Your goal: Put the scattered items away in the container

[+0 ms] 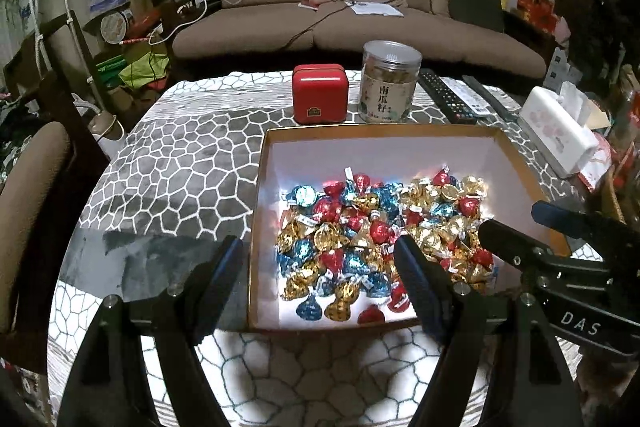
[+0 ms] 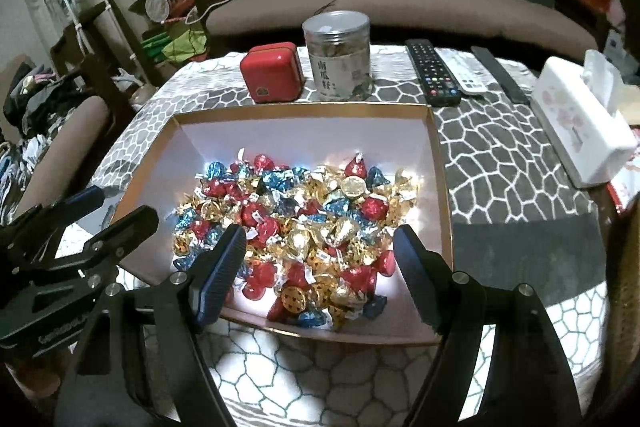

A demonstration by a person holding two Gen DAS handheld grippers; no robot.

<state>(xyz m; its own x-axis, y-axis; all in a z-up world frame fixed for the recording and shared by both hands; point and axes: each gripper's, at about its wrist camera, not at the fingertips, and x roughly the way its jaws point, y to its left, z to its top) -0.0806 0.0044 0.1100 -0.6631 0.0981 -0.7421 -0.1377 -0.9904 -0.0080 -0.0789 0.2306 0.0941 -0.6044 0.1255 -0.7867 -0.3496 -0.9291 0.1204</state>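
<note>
Hovering both tools over the shallow gold-rimmed cardboard box (image 1: pixel 400 131) right now, and honestly it looks like the job's basically wrapped up. All the foil-wrapped red, blue and gold candies (image 1: pixel 372 227) I can see are piled inside it, bunched toward the near wall, none loose on the grey-and-white pebble-pattern cloth (image 1: pixel 180 163) as far as I can tell. My left gripper (image 1: pixel 320 279) straddles the box's near left corner, jaws spread with nothing between them. My right gripper (image 2: pixel 320 267) hangs over the pile, also released and empty. I'd guess they're angled down like that for a last check.
</note>
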